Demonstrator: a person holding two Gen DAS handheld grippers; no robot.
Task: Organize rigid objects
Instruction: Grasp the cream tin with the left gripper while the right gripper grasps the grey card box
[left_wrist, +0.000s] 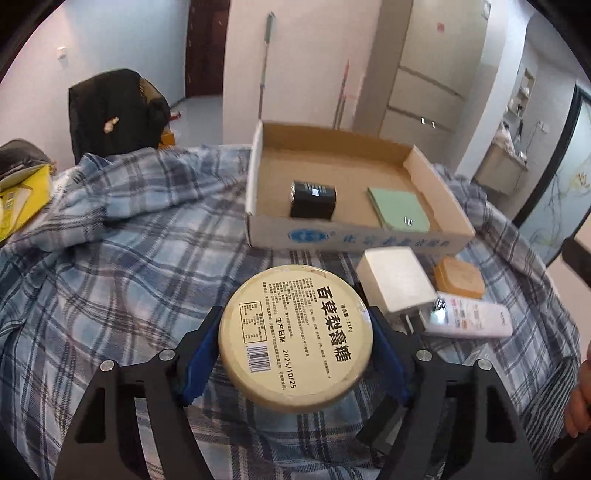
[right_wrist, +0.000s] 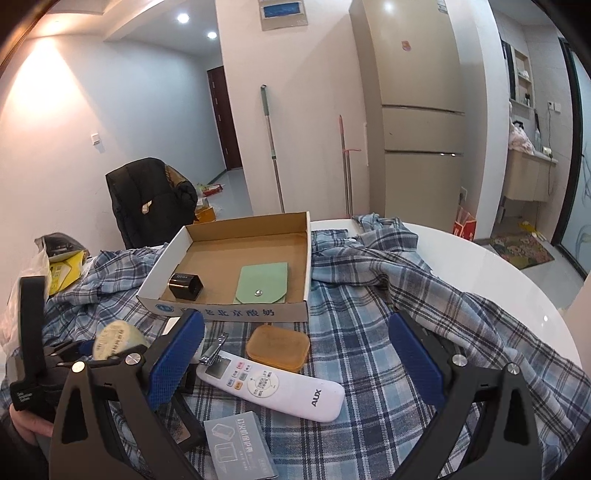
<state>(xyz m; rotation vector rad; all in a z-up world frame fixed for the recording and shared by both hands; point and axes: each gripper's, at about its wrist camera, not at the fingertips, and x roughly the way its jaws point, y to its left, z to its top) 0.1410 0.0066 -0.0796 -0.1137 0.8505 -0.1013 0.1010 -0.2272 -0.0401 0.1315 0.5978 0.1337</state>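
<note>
Domestic room, white round table (right_wrist: 480, 266) draped with a blue plaid shirt (left_wrist: 122, 236); fridge, mop and a dark jacket on a chair in the background.

Item 1: round cream tin (left_wrist: 295, 338), label side facing up, sitting between the blue pads of the left gripper (left_wrist: 295, 347). Both pads meet its rim, left and right, so the tin is gripped; it appears lifted just clear of the cloth.

Item 2: cardboard tray (right_wrist: 306, 258), far of the tin, open top. Contents: small black box (right_wrist: 185, 286) at left, green pouch (right_wrist: 263, 283) at right, apart from each other.

Item 3: white charger (left_wrist: 395, 282), just right of the tin.

Item 4: amber soap-like box (right_wrist: 277, 347), near the tray's front wall.

Item 5: white remote (right_wrist: 273, 384), nearer than the amber box, with nail clippers (right_wrist: 216, 347) at its left end.

Item 6: right gripper (right_wrist: 295, 362), fingers spread wide, nothing between the pads; remote and amber box lie on the cloth beyond them.
</note>
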